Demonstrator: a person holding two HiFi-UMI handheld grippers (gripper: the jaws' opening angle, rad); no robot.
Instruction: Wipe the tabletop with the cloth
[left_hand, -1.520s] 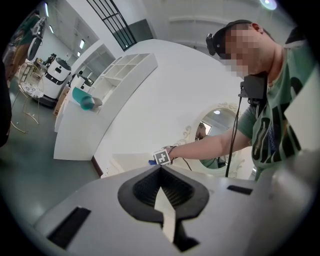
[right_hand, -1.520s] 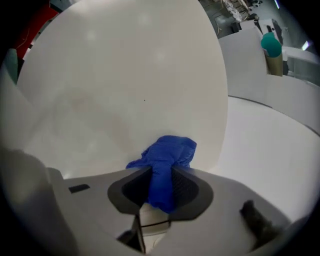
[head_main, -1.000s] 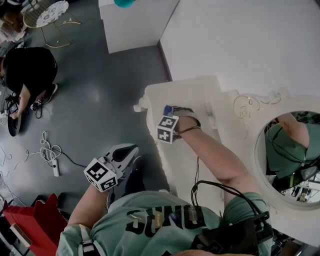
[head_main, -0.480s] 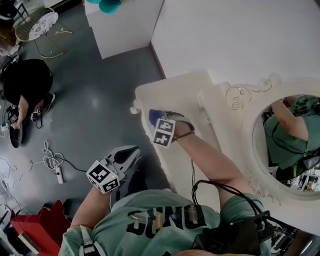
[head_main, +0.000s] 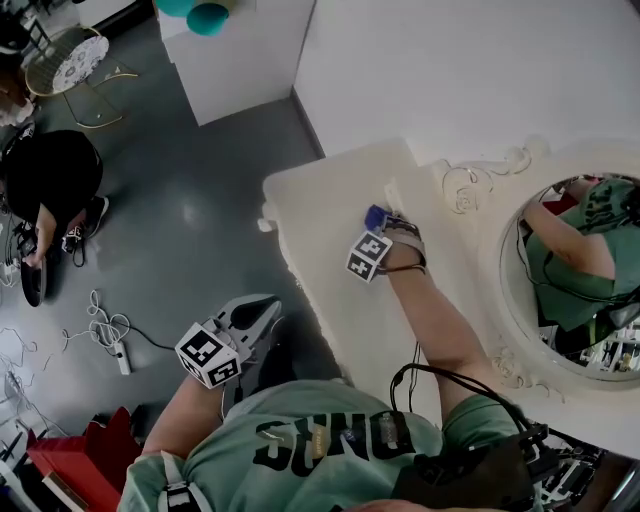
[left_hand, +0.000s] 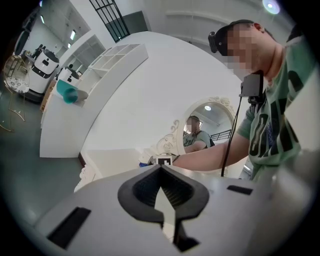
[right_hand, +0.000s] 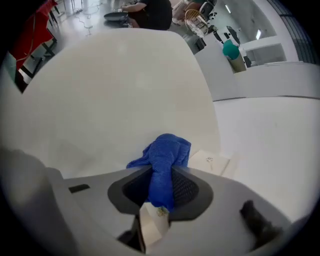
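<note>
A blue cloth (right_hand: 166, 159) is bunched between the jaws of my right gripper (right_hand: 162, 172), which is shut on it and presses it against the cream tabletop (right_hand: 115, 95). From the head view the cloth (head_main: 377, 217) shows as a small blue patch just past the right gripper (head_main: 385, 225), over the middle of the tabletop (head_main: 320, 210). My left gripper (head_main: 262, 315) hangs off the table's left side above the grey floor, jaws closed with nothing between them. In the left gripper view the left gripper (left_hand: 161, 175) points toward the table.
An ornate oval mirror (head_main: 565, 270) stands along the table's right side. A white wall block (head_main: 240, 60) is beyond the table. A crouching person in black (head_main: 50, 175) and cables (head_main: 105, 330) are on the floor at left. A red object (head_main: 85, 455) sits bottom left.
My right gripper has slid the cloth to the right and farther in across the tabletop, away from the left edge. The left gripper has barely moved.
</note>
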